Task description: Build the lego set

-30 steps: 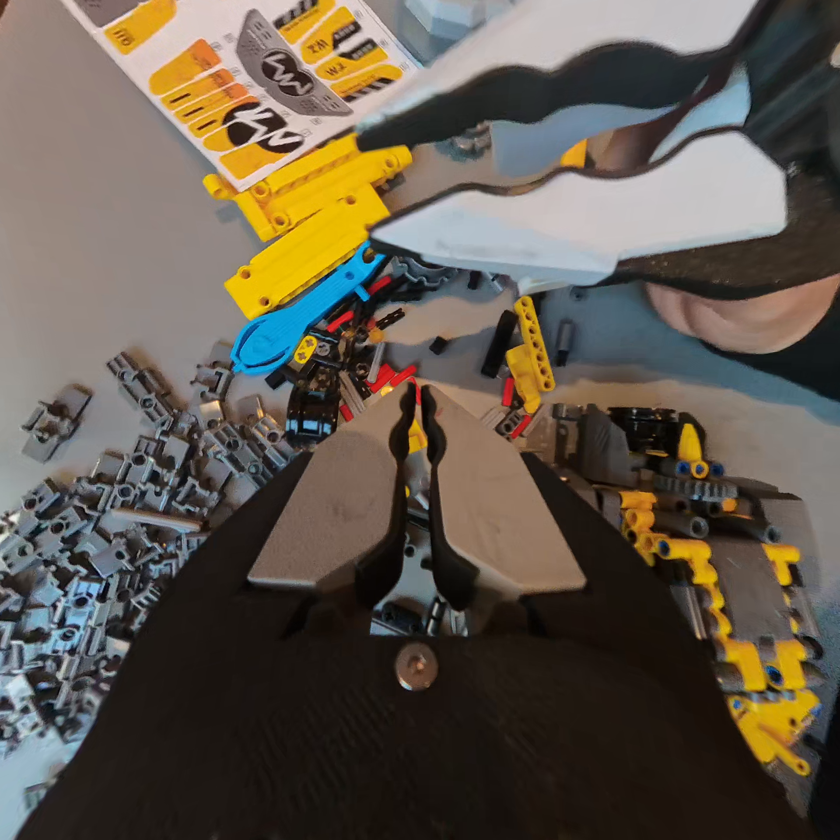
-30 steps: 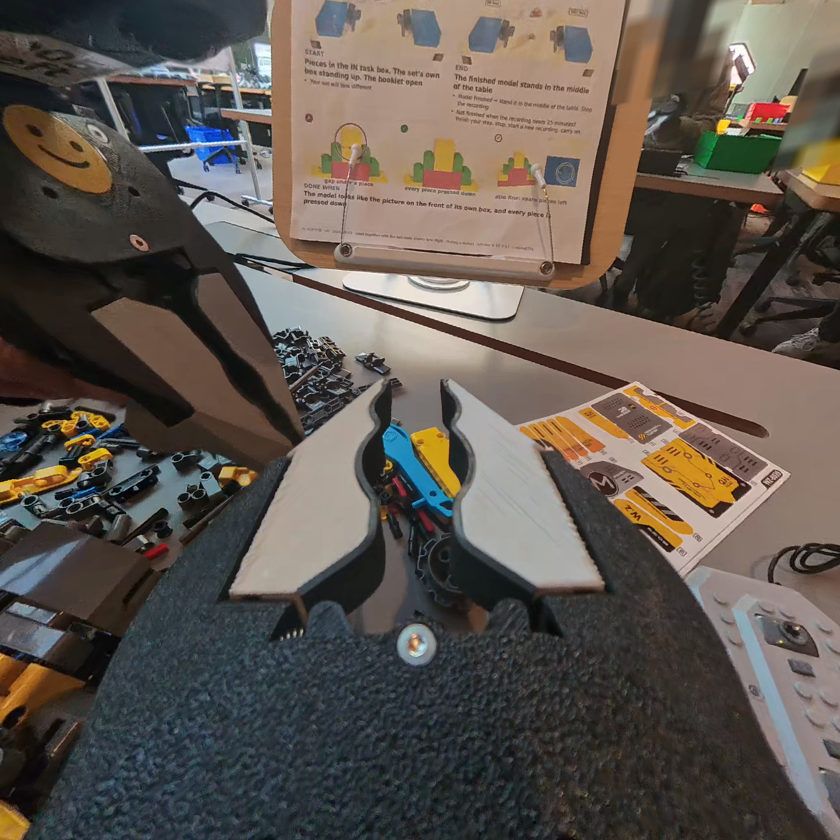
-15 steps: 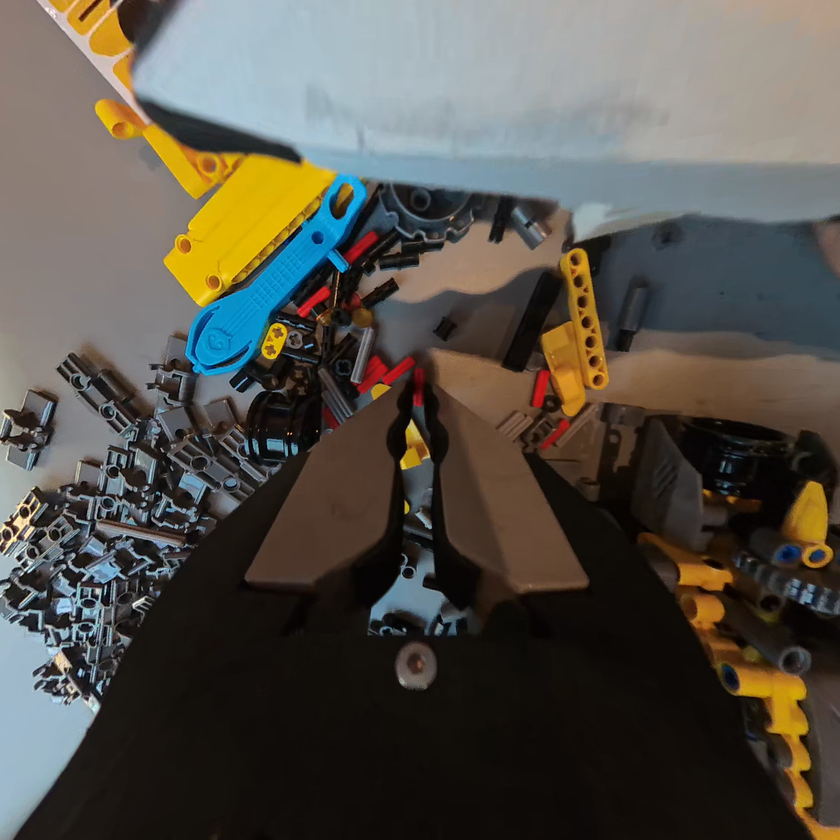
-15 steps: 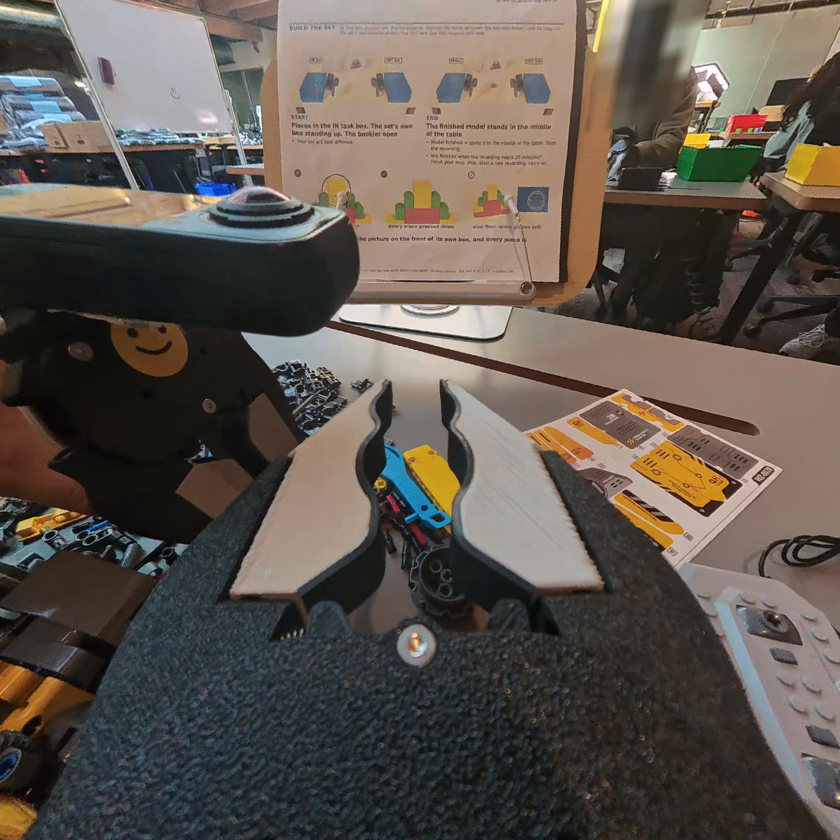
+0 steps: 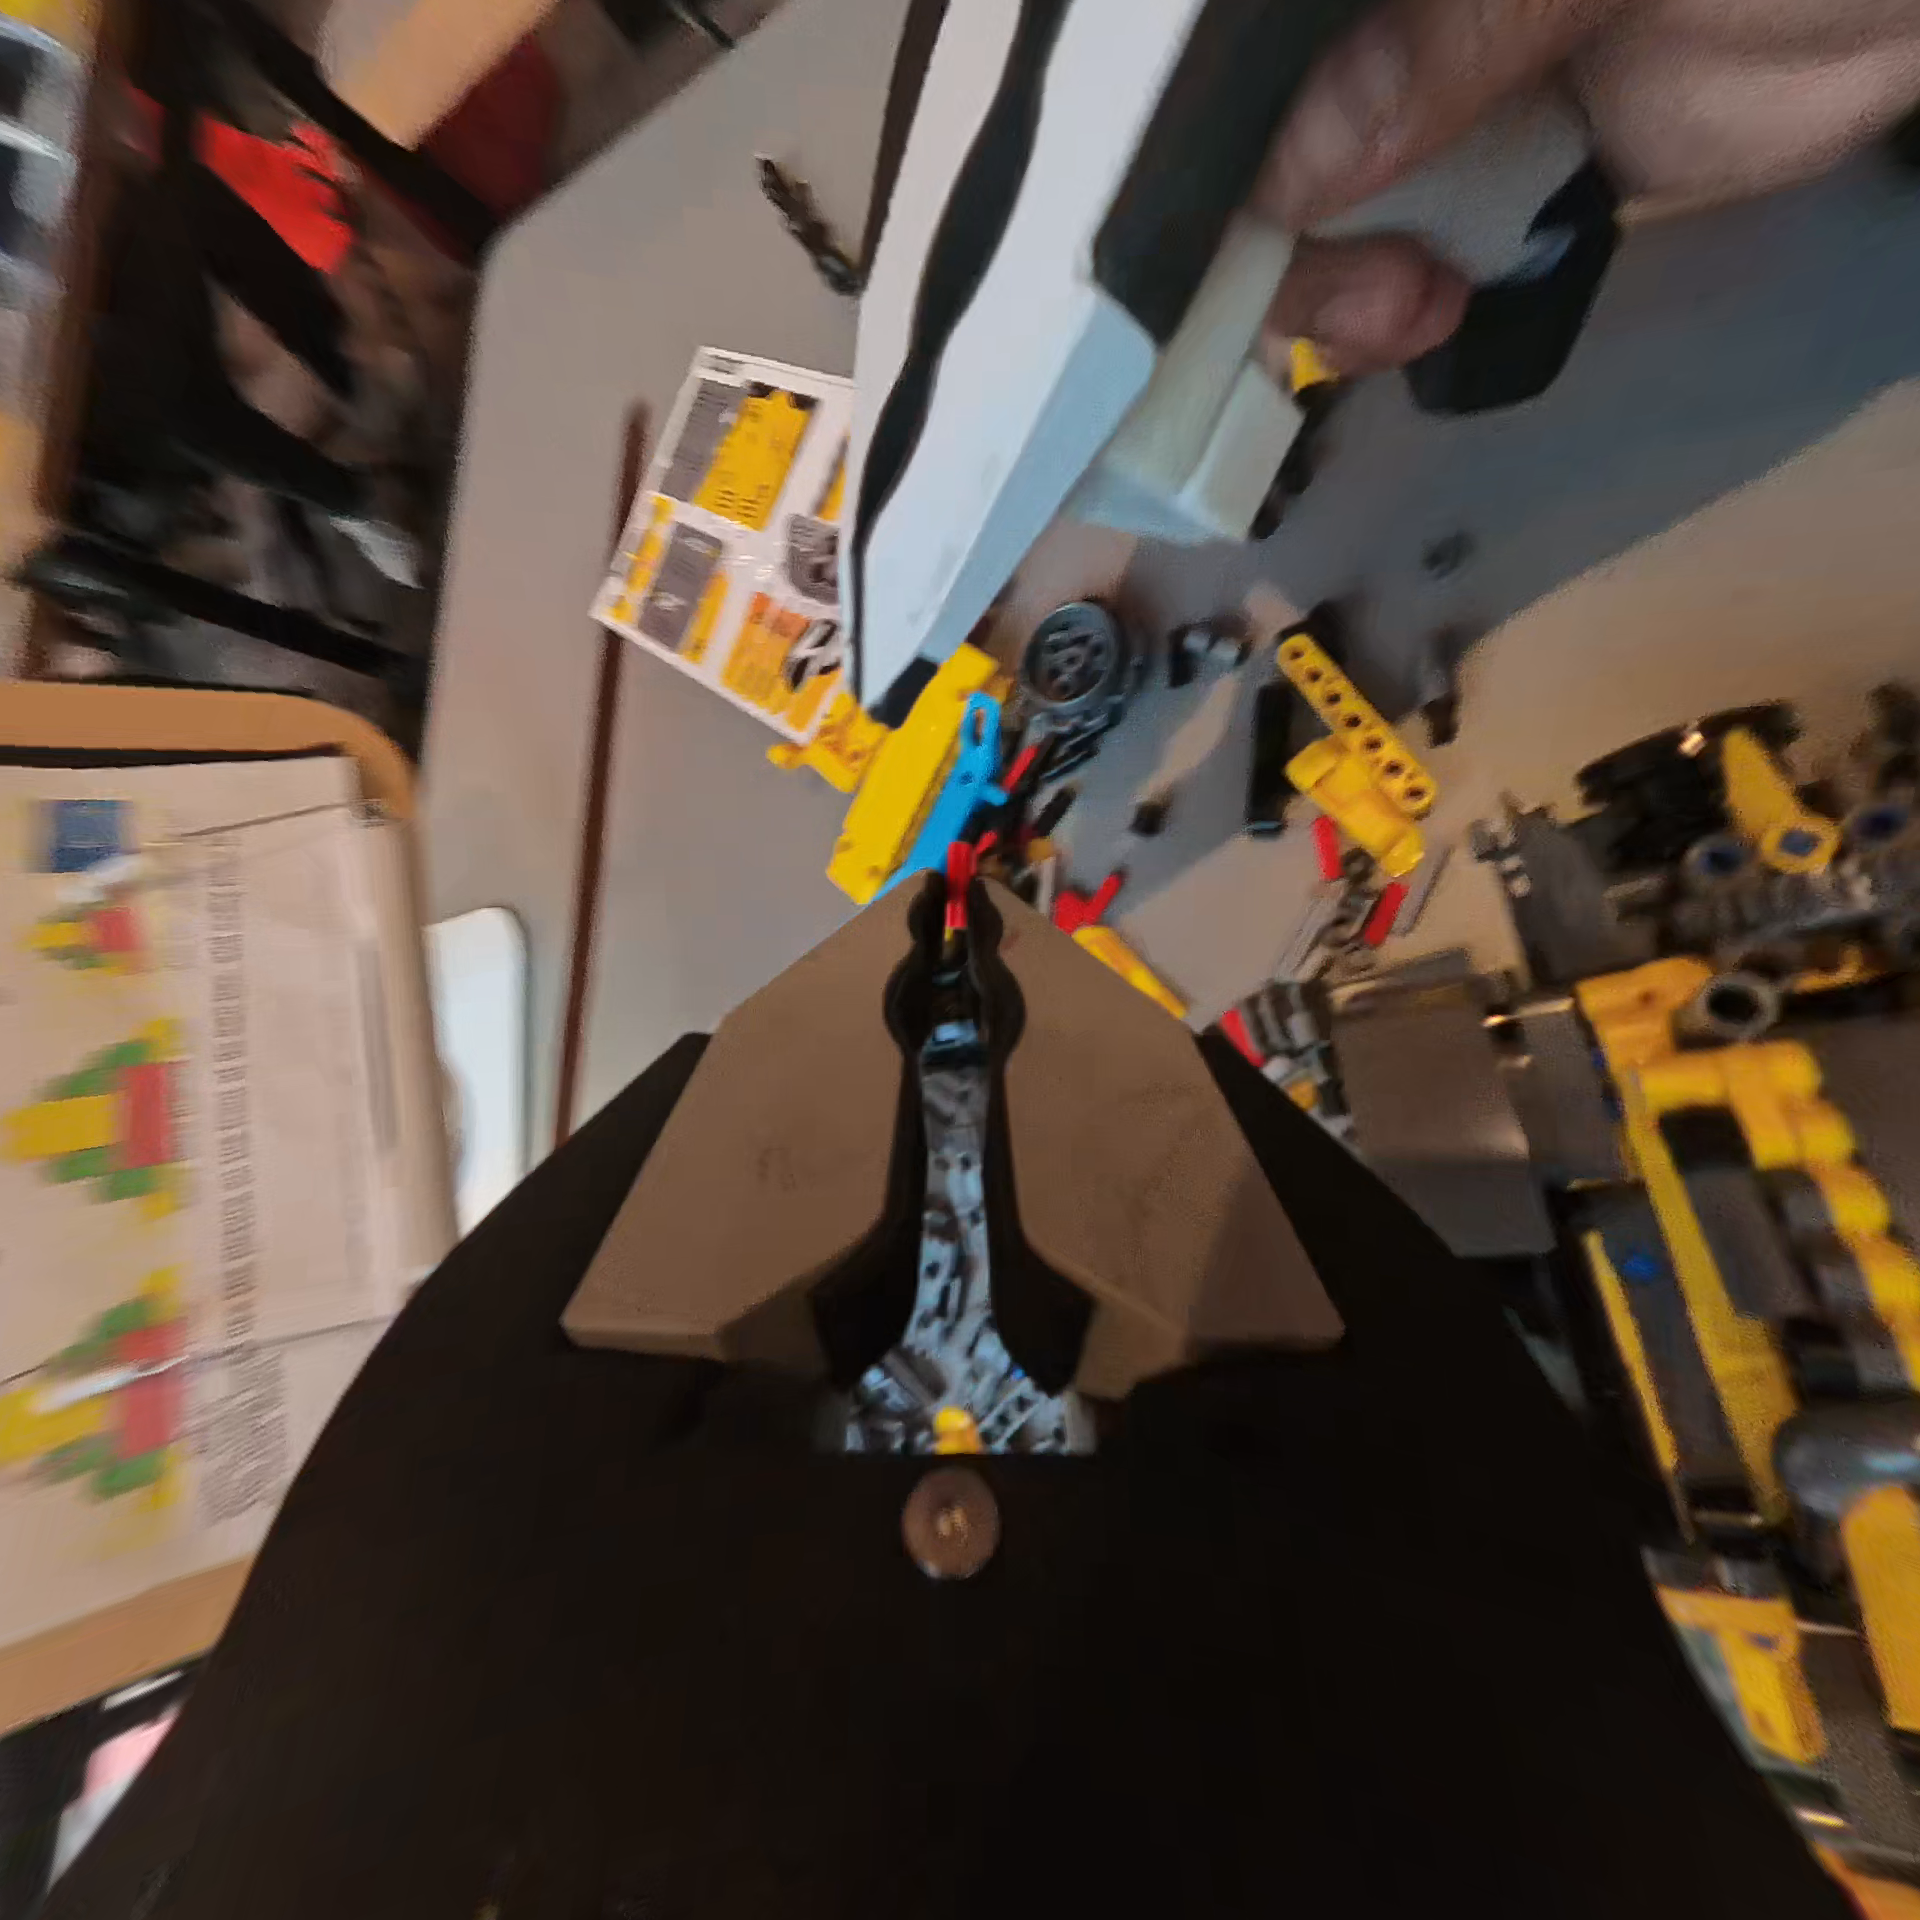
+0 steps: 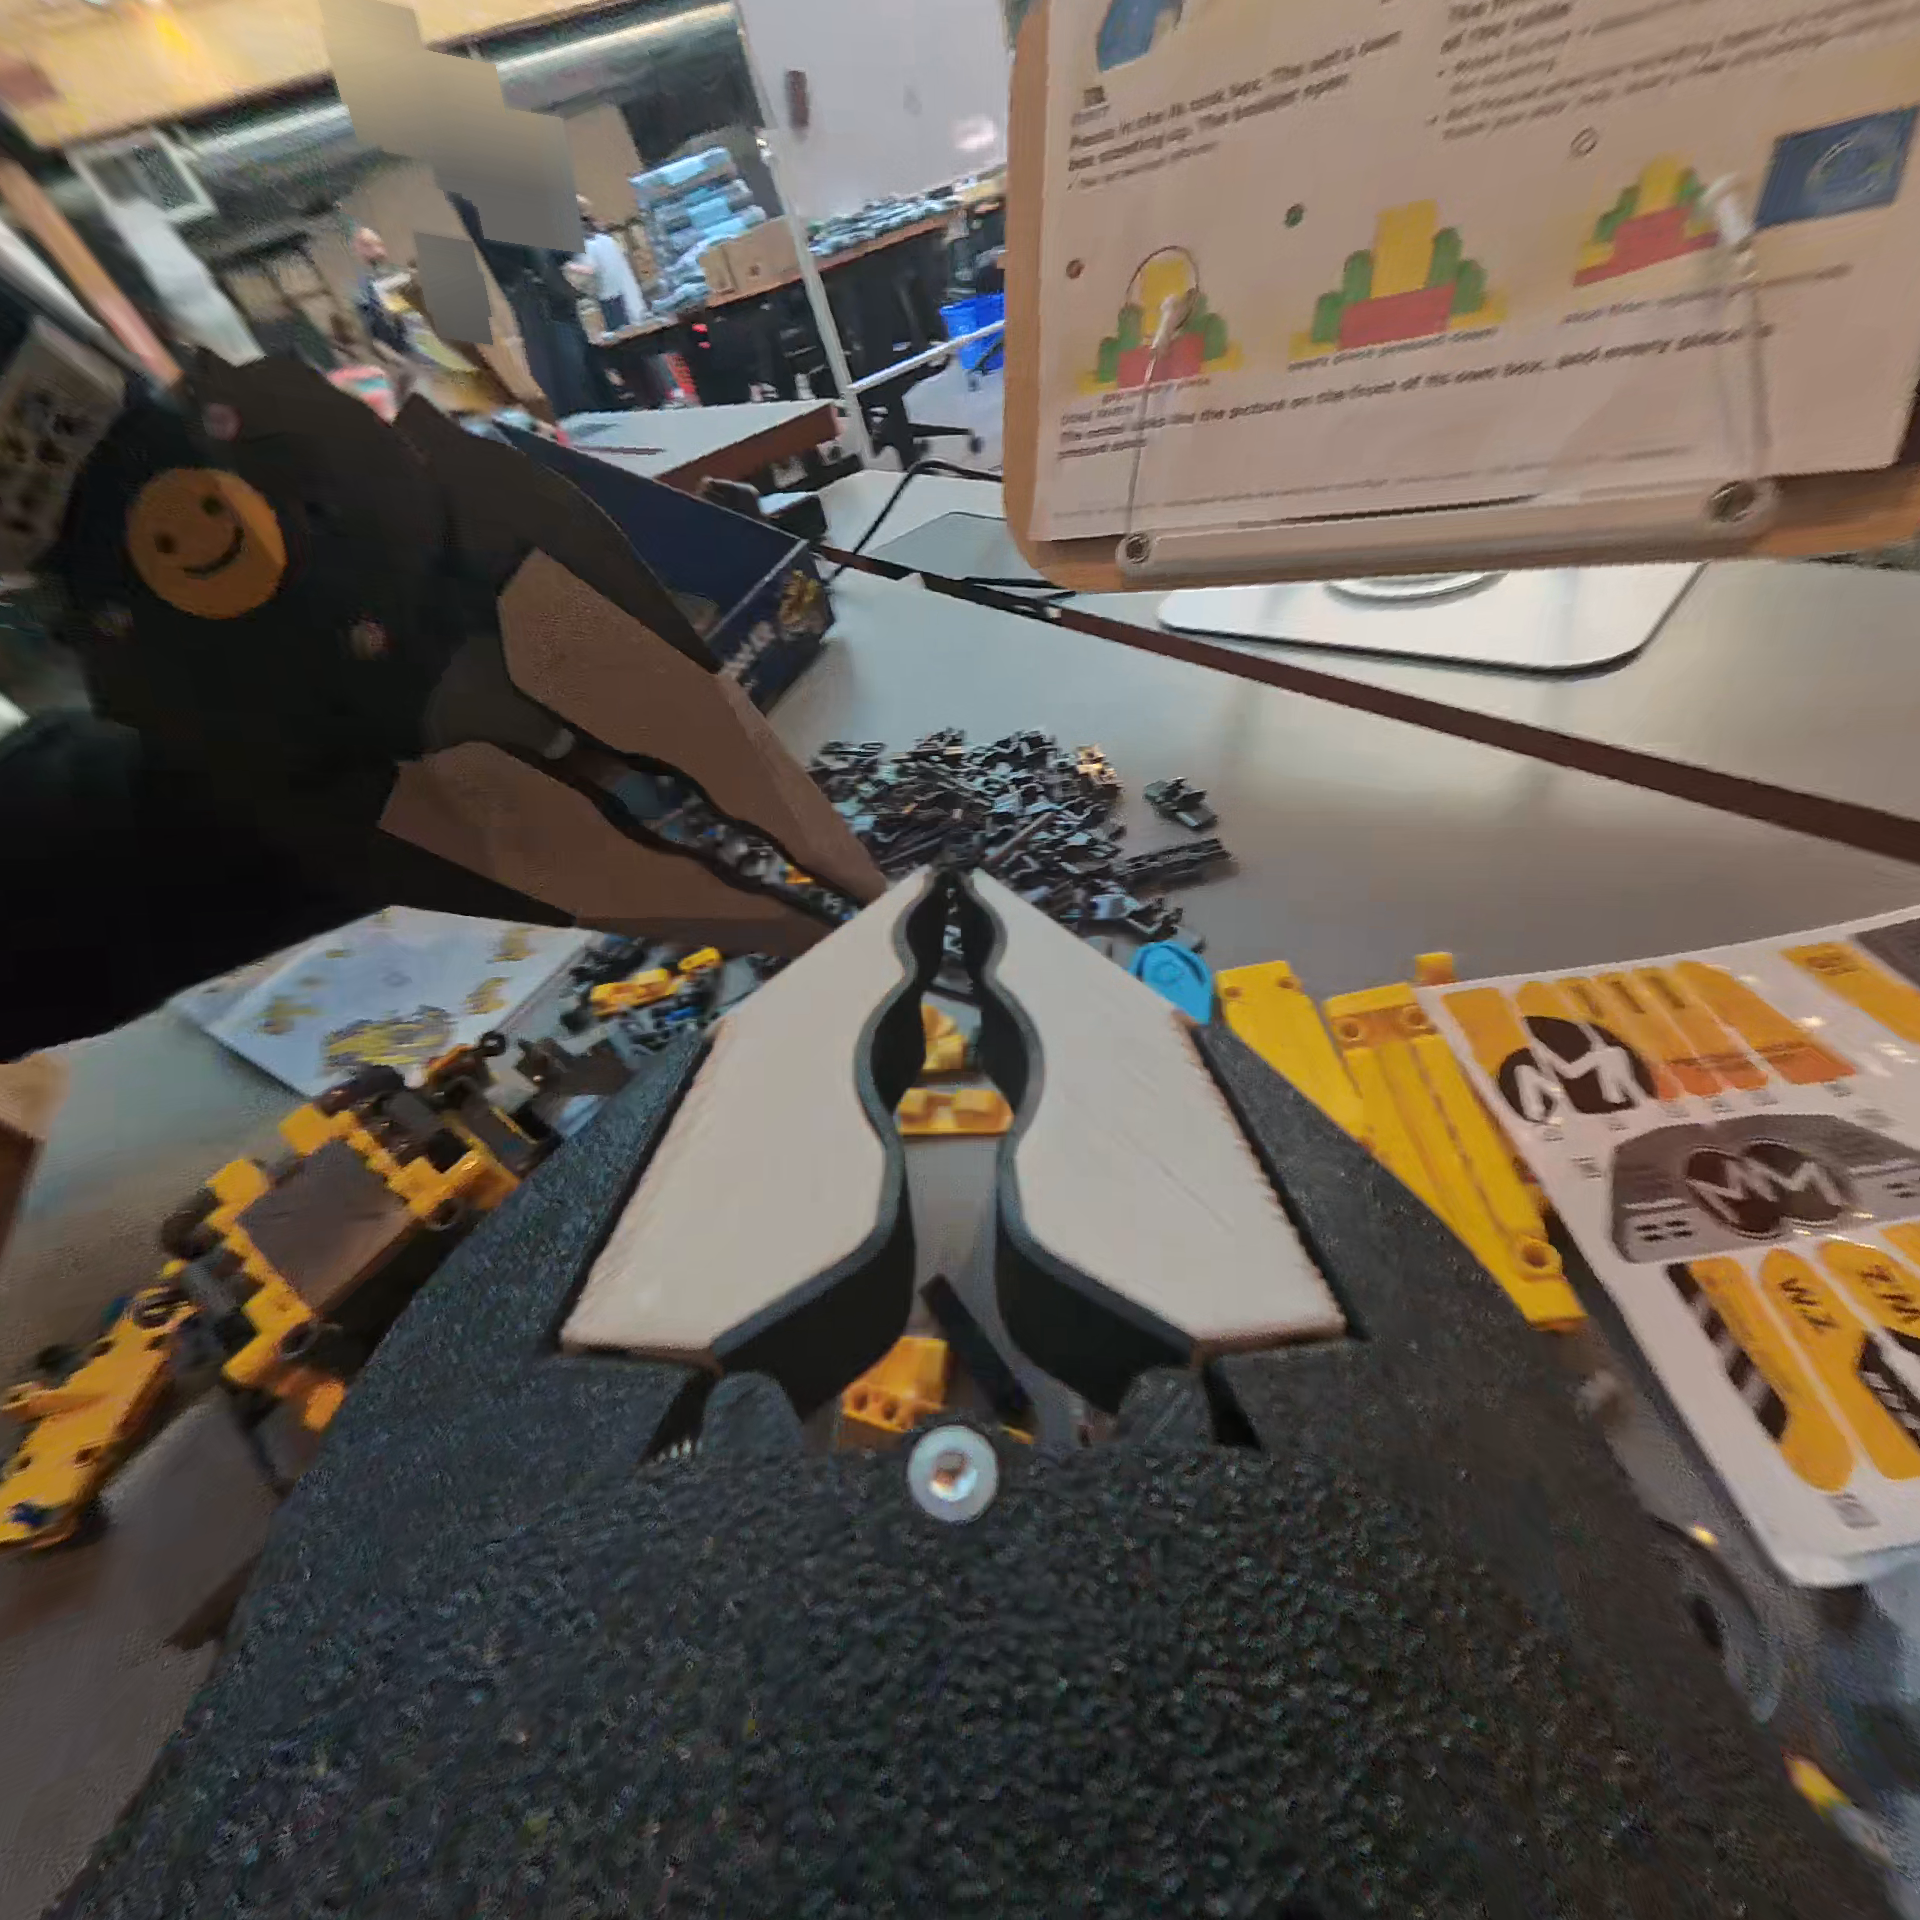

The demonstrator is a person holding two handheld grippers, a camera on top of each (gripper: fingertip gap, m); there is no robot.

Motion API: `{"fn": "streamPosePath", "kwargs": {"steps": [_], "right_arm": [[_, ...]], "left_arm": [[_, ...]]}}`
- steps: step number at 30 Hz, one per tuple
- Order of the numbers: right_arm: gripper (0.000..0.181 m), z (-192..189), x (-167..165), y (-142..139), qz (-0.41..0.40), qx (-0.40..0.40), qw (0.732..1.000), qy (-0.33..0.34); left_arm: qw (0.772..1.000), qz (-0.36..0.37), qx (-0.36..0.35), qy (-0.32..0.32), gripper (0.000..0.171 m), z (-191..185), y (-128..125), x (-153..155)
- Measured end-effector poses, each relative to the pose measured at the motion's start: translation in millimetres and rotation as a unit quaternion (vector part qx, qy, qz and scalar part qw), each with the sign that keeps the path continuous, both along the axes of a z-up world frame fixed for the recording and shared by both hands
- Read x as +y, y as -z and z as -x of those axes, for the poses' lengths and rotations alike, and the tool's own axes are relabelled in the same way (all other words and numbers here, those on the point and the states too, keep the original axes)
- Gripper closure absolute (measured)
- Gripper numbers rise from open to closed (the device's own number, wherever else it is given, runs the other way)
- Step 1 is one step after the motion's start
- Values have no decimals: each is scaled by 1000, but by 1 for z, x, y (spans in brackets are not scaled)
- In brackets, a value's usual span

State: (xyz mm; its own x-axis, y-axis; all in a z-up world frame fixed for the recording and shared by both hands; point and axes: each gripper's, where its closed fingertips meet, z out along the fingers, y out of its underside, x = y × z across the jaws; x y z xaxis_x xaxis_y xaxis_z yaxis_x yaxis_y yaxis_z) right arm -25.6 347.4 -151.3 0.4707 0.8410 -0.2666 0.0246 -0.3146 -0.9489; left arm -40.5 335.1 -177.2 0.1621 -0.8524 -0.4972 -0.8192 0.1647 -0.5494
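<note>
Two grippers over a grey worktop strewn with building-toy parts. Left gripper: tan fingers pinched together on a small red pin, tip held above the loose pile. Right gripper: pale grey fingers nearly meeting at the tips, nothing seen between them; whether it grips anything, cannot tell.

Near: partly built yellow-and-grey toy vehicle, toward the worktop's near edge. Just beyond the left gripper's tip: flat yellow panels with a blue plastic separator tool beside them, a yellow holed beam, a dark grey gear wheel. Farther: printed sticker sheet; heap of small black connector pieces. At the far edge: instruction sheet on a tan stand.
</note>
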Motion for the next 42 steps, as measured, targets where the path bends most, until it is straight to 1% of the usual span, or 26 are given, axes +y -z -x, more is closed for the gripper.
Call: {"fn": "streamPosePath", "kwargs": {"steps": [2,4,5,9,11,13,14,16,18,20,23,26,28,30,33,37,39,42], "right_arm": [[178,5,-9,-6,33,42,998,-42],[178,12,-22,-13,56,75,991,-98],[178,15,-26,-14,59,78,989,-109],[178,25,-34,-10,55,63,989,-126],[177,30,-35,-3,62,49,988,-133],[177,31,-36,-4,65,55,987,-136],[181,30,-37,-6,66,63,986,-142],[181,29,-38,-11,73,80,983,-149],[181,26,-36,-11,76,81,983,-145],[165,20,-28,-13,77,90,985,-123],[166,19,-31,-16,89,109,980,-138],[169,26,-34,-7,88,78,982,-145],[171,28,-35,-7,87,75,983,-144],[177,27,-35,-7,88,76,983,-146],[177,28,-37,-9,93,85,980,-154],[177,28,-38,-8,90,73,981,-156],[177,28,-38,-6,87,64,982,-154],[177,29,-38,-2,91,57,982,-154]], "left_arm": [[998,-69,8,-2,171,11,-10,-2],[994,-110,10,-1,171,15,-16,-7],[992,-128,16,-2,171,16,-17,-9],[984,-172,35,3,171,15,-23,-14],[984,-171,41,7,171,13,-22,-17],[982,-181,51,4,171,12,-22,-17],[981,-188,51,10,171,10,-22,-18],[979,-197,43,13,171,7,-25,-21],[977,-209,39,7,171,7,-30,-19],[977,-208,34,5,171,6,-30,-18],[977,-212,35,5,171,7,-30,-17],[977,-211,29,8,171,5,-30,-19],[978,-208,26,3,171,6,-29,-19],[979,-202,8,4,171,5,-31,-21],[981,-196,-9,-2,171,6,-33,-23],[982,-188,-34,-13,171,6,-31,-25],[983,-174,-49,-20,171,6,-29,-26],[988,-132,-79,-32,171,7,-25,-25]]}}
